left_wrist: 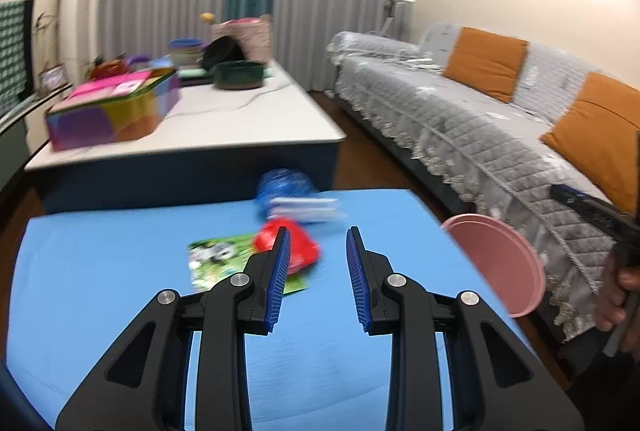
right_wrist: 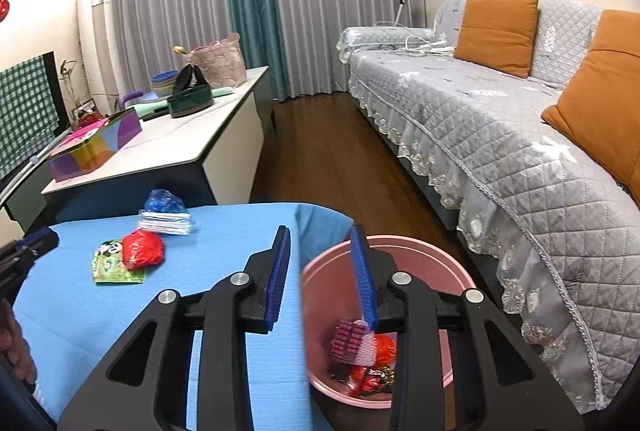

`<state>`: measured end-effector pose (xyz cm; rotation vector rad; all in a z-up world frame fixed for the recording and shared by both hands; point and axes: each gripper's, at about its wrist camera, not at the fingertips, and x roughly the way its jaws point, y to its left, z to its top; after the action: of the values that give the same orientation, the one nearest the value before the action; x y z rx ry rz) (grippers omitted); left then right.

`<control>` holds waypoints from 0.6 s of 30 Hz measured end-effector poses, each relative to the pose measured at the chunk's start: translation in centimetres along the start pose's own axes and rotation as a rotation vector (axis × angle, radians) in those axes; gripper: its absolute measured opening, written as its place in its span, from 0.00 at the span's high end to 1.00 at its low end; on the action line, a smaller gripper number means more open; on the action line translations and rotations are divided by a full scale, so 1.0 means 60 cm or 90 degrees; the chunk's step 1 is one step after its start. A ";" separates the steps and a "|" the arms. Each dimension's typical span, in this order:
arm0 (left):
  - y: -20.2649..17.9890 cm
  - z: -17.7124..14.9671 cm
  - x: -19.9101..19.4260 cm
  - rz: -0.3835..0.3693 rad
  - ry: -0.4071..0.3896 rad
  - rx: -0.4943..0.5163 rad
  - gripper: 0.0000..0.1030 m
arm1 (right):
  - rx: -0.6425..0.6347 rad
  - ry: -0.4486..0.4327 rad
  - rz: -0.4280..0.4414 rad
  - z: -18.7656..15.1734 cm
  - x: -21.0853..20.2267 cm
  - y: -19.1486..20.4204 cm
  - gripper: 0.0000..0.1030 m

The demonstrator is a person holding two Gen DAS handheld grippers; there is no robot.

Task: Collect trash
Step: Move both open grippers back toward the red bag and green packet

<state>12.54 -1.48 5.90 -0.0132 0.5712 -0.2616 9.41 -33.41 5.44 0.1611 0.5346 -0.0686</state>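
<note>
On the blue table (left_wrist: 120, 271) lie a red crumpled wrapper (left_wrist: 306, 247) on a green packet (left_wrist: 216, 263), with white folded paper (left_wrist: 304, 209) and a blue bag (left_wrist: 282, 183) behind. My left gripper (left_wrist: 318, 239) is open and empty, just right of the red wrapper. My right gripper (right_wrist: 322, 235) is open and empty above the pink bin (right_wrist: 436, 259), which holds pink and red wrappers (right_wrist: 362, 351). The same trash shows in the right wrist view: red wrapper (right_wrist: 142, 249), green packet (right_wrist: 110, 267), white paper (right_wrist: 166, 221), blue bag (right_wrist: 162, 201).
The pink bin (left_wrist: 500, 263) stands by the table's right edge, beside a grey sofa (right_wrist: 520, 151) with orange cushions. A white coffee table (left_wrist: 224, 119) behind carries a colourful box (left_wrist: 112, 111), bowls and a basket. Wooden floor (right_wrist: 328, 151) runs between.
</note>
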 end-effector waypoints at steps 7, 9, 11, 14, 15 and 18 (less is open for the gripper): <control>0.115 -0.017 0.027 0.079 0.024 -0.096 0.73 | -0.010 0.011 0.033 0.000 0.020 0.040 0.70; 0.136 -0.023 0.035 0.083 0.033 -0.123 0.73 | -0.012 0.015 0.041 0.001 0.028 0.052 0.70; 0.143 -0.027 0.043 0.090 0.038 -0.130 0.73 | -0.012 0.018 0.050 0.000 0.038 0.064 0.70; 0.152 -0.037 0.060 0.086 0.052 -0.141 0.73 | -0.009 0.028 0.069 -0.005 0.055 0.083 0.70; 0.154 -0.040 0.067 0.087 0.058 -0.145 0.73 | -0.007 0.032 0.079 -0.008 0.063 0.092 0.70; 0.166 -0.051 0.085 0.087 0.074 -0.160 0.73 | -0.009 0.042 0.101 -0.018 0.082 0.116 0.70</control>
<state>17.42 7.07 -0.21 -0.2031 0.7152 -0.0564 13.82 -26.47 2.96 0.1918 0.5860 0.0945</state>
